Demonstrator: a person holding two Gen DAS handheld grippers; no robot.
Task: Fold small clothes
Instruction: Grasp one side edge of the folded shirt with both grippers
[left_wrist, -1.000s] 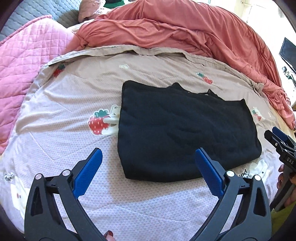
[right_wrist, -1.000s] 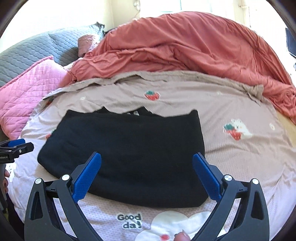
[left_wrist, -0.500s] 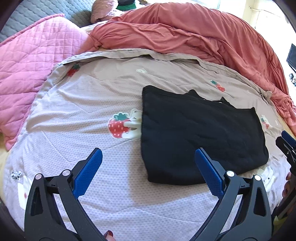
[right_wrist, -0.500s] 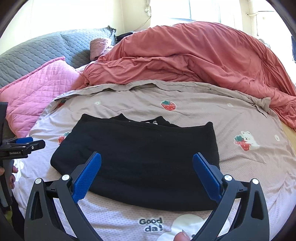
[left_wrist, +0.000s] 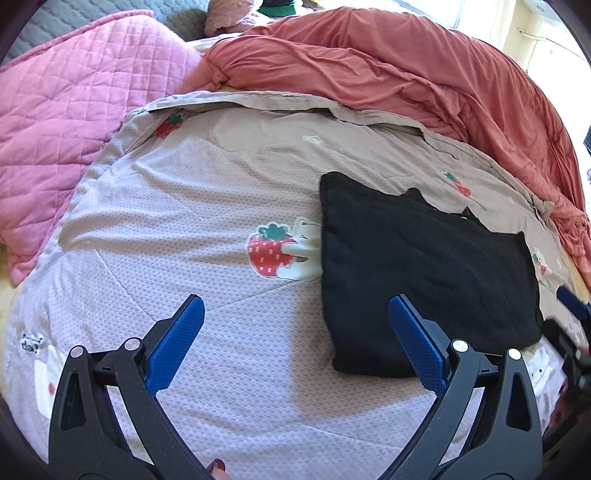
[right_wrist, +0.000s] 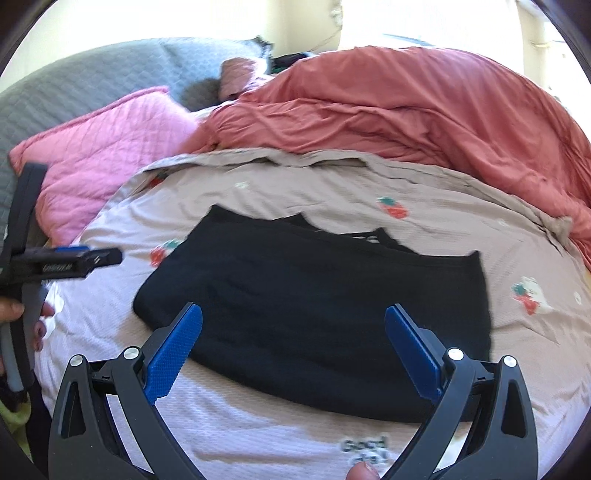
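A black garment (left_wrist: 424, 280) (right_wrist: 325, 310) lies folded into a flat rectangle on the strawberry-print bed cover (left_wrist: 184, 221) (right_wrist: 480, 221). My left gripper (left_wrist: 295, 343) hangs open above the cover, to the left of the garment's near left corner, holding nothing. My right gripper (right_wrist: 293, 347) is open too, held above the garment's near edge, empty. In the right wrist view the left gripper (right_wrist: 88, 258) shows at the far left with a hand on its grip. The right gripper's tip shows blurred at the left wrist view's right edge.
A crumpled coral duvet (left_wrist: 406, 74) (right_wrist: 424, 110) is heaped along the far side of the bed. A pink quilted pillow (left_wrist: 74, 103) (right_wrist: 110, 147) lies at the far left, with a grey quilted headboard (right_wrist: 81, 85) behind it.
Both grippers have pulled back and shifted left, so the garment sits farther right and smaller in both views. The garment itself has not moved. Both stay open.
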